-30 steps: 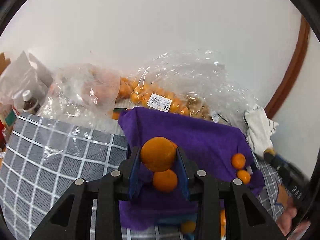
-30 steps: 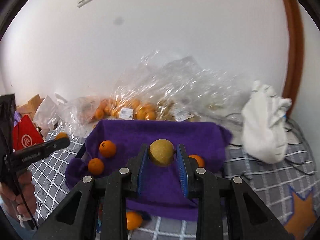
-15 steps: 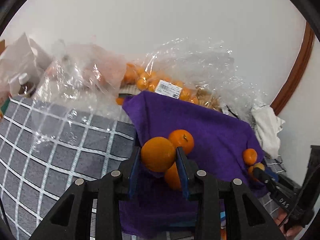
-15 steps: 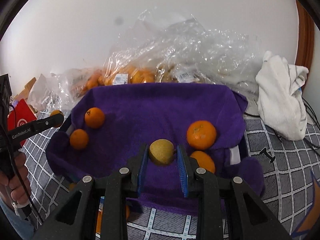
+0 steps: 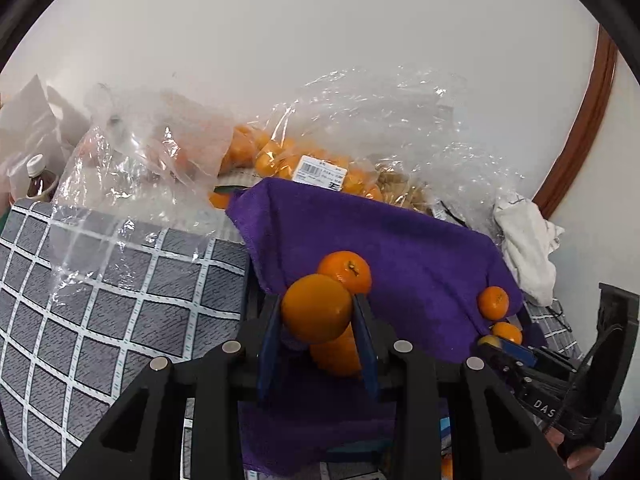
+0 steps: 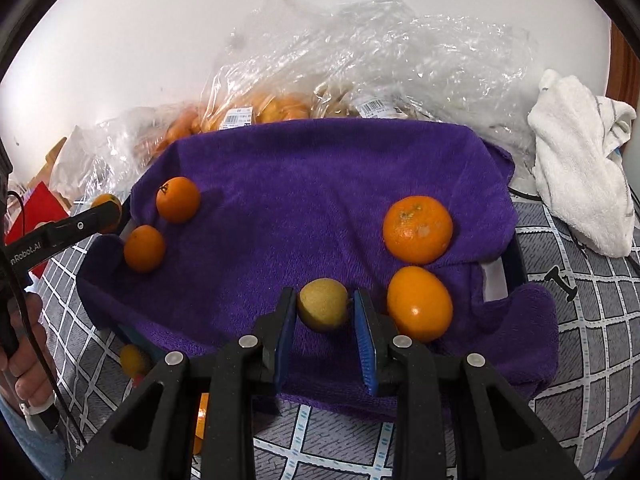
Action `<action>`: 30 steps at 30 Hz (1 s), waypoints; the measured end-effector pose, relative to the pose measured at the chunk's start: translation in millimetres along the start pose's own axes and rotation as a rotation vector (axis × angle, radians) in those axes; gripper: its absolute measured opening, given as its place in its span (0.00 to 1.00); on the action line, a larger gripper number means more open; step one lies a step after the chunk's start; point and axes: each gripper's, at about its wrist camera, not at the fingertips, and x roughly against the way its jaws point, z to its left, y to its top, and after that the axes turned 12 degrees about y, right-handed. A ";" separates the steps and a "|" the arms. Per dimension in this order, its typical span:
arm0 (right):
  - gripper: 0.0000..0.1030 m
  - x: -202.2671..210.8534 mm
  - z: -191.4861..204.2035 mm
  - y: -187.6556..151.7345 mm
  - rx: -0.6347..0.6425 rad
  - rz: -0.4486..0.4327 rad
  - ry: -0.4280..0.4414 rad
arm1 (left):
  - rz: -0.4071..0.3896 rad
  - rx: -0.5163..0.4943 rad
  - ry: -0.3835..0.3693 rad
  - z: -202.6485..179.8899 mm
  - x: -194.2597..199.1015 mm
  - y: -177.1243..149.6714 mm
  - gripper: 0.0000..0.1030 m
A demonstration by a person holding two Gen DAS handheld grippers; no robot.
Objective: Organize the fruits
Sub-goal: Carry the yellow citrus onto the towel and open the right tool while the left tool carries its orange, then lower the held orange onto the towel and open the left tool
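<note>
Left tongs: the left gripper (image 5: 316,304) is closed on a big orange (image 5: 314,314); both blue pads press its sides.
Right tongs: the right gripper (image 6: 325,296) is closed around a yellow-green fruit (image 6: 323,310). Its jaws have just been opening a little, but the fruit is between the pads and they hold it.
Tong material: black hard plastic arms with silver rivets, and flat blue pads on the inside.
Big orange: round, smooth and a little shiny, deep orange. It is at the left edge of the purple towel (image 6: 320,184), above two other oranges.
Yellow-green fruit: small, round, matt skin with fine specks. It is low over the near part of the towel, just beside a glossy orange (image 6: 419,304).
Purple towel: thick and fluffy; it lines a dark-rimmed crate (image 6: 518,264) and hangs over its edges.
Fruit on towel: a dimpled mandarin (image 6: 418,229) at the right, touching the glossy orange; two small oranges (image 6: 178,199) at the left, near each other.
Plastic bags: clear, wrinkled film (image 6: 360,52) behind the crate, with many oranges inside and white barcode labels.
White cloth: soft, crumpled terry (image 6: 580,160), to the right of the crate.
Table cover: grey squares with white lines (image 5: 100,300), flat.
</note>
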 end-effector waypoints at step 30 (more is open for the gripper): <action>0.48 72.0 -41.4 9.5 -0.109 -0.227 -0.090 | 0.105 -0.158 -0.063 -53.7 -10.0 -32.2 0.32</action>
